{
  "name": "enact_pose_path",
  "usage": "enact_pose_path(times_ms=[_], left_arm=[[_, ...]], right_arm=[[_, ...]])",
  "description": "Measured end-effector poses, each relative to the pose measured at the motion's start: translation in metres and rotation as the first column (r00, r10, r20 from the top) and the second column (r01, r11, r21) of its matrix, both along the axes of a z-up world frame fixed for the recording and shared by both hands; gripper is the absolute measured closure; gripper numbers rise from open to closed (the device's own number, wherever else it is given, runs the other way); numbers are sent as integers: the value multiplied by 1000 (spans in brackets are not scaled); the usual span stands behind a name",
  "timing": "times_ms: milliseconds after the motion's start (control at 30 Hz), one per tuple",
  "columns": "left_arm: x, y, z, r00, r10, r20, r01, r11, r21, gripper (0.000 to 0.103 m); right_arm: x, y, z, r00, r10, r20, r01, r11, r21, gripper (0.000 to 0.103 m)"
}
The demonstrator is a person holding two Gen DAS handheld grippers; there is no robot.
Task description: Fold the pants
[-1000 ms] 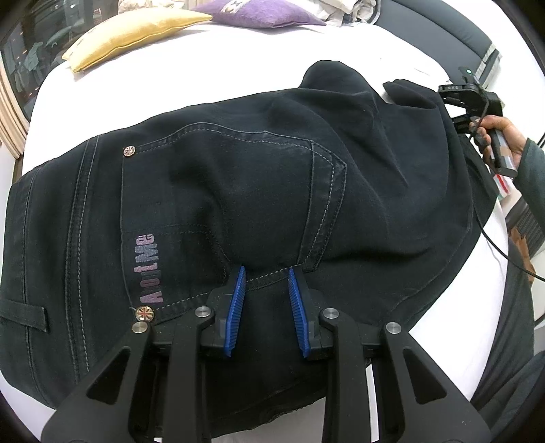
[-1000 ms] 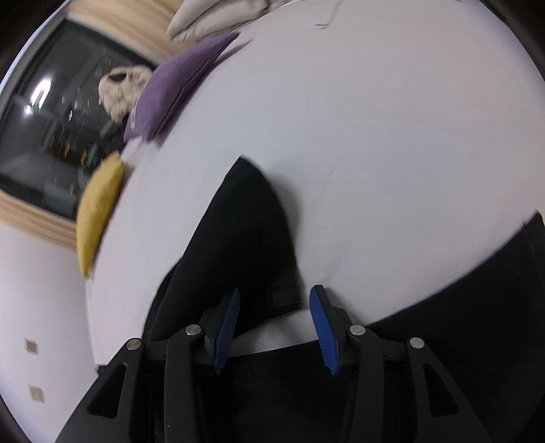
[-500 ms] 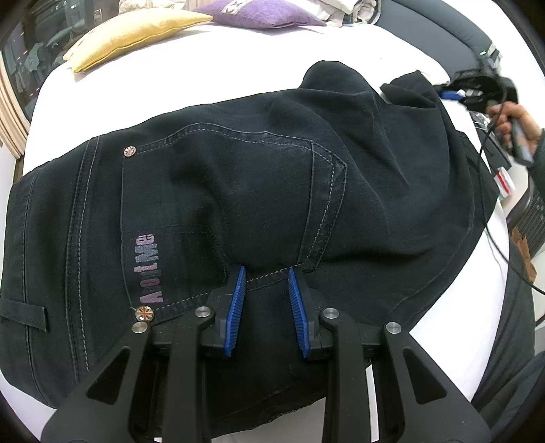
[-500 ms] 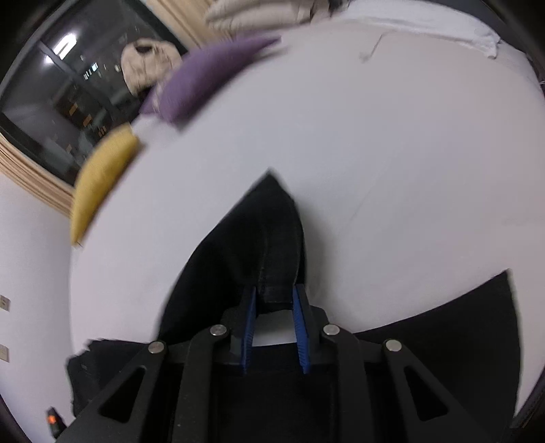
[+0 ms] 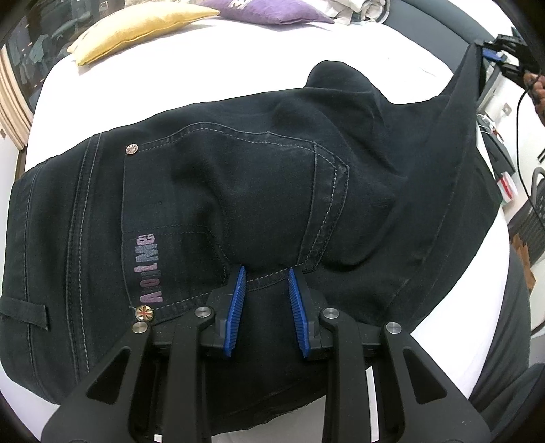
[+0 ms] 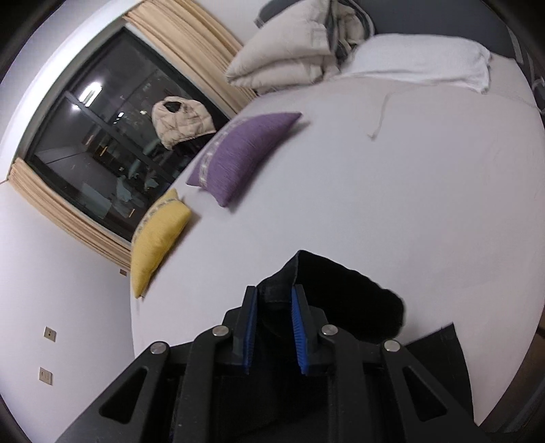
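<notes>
Black jeans [image 5: 238,191] lie on the white bed, back pocket and waistband facing the left wrist view. My left gripper [image 5: 265,272] is shut on a raised fold of the jeans at the pocket's lower seam. My right gripper [image 6: 272,293] is shut on the hem end of a trouser leg [image 6: 327,286] and holds it lifted off the bed. In the left wrist view the right gripper [image 5: 504,51] shows at the far right with the leg [image 5: 453,136] stretched up to it.
A yellow cushion [image 5: 136,27] and a purple cushion [image 5: 269,10] lie at the bed's far side. Folded bedding [image 6: 299,51] and a white pillow [image 6: 425,61] sit at the head. A dark window with curtains [image 6: 102,136] is beyond. Furniture stands off the bed's right edge [image 5: 521,221].
My right gripper closed on the trouser leg hem and lifted it up and away from the bed, pulling the leg taut. My left gripper stayed in place, shut on the fold.
</notes>
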State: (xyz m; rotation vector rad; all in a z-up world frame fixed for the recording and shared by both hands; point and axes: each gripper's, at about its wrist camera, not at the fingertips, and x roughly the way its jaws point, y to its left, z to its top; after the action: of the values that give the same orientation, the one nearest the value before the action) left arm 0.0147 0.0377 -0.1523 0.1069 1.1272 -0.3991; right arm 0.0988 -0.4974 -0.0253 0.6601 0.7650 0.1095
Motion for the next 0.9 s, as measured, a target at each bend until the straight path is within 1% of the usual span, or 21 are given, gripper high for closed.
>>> enact_pose_path(times_ms=[133, 233, 367, 400, 433, 500, 567, 600, 633, 667, 700, 733, 800, 833, 900], left_arm=[[3, 0, 1, 1000, 24, -5, -24, 1000, -6, 78], [5, -2, 3, 999, 35, -8, -35, 999, -5, 78], [7, -2, 4, 998, 55, -11, -55, 998, -6, 78], [7, -3, 4, 998, 58, -8, -58, 998, -1, 78], [7, -2, 4, 998, 60, -6, -60, 998, 3, 78], [4, -3, 5, 998, 67, 4, -67, 998, 13, 78], [1, -4, 5, 997, 75, 14, -76, 997, 18, 78], [-1, -5, 5, 997, 77, 17, -77, 997, 20, 78], [-2, -6, 6, 997, 76, 20, -77, 997, 25, 78], [-3, -7, 6, 997, 75, 22, -76, 997, 28, 78], [-6, -9, 6, 997, 74, 21, -75, 997, 30, 78], [-7, -10, 5, 997, 72, 20, -73, 997, 35, 78], [-8, -16, 6, 998, 68, 18, -69, 996, 49, 78], [-8, -18, 7, 998, 67, 17, -68, 996, 57, 78], [-9, -19, 7, 997, 73, 18, -74, 995, 61, 78]], right_arm=[[0, 0, 12, 999, 17, 32, -16, 1000, -7, 82], [-7, -6, 18, 995, 41, 93, -41, 999, 2, 82], [-17, -6, 25, 990, 75, 123, -67, 996, -63, 82], [-23, -7, 23, 989, 82, 124, -71, 993, -96, 82], [-29, -11, 19, 989, 81, 120, -69, 992, -104, 82], [-54, -26, -3, 993, 48, 111, -40, 996, -78, 82], [-88, -43, -37, 996, -10, 88, 13, 999, -37, 82], [-116, -55, -67, 997, -60, 53, 60, 998, -3, 82], [-130, -59, -84, 996, -83, 32, 83, 996, 11, 82], [-150, -66, -109, 993, -118, -5, 118, 992, 38, 82], [-172, -74, -143, 986, -157, -64, 162, 983, 88, 82], [-184, -78, -166, 977, -183, -108, 195, 974, 112, 82], [-198, -78, -200, 964, -206, -171, 229, 965, 125, 82], [-198, -76, -209, 959, -207, -192, 230, 967, 106, 82], [-194, -72, -218, 956, -202, -213, 225, 970, 87, 82]])
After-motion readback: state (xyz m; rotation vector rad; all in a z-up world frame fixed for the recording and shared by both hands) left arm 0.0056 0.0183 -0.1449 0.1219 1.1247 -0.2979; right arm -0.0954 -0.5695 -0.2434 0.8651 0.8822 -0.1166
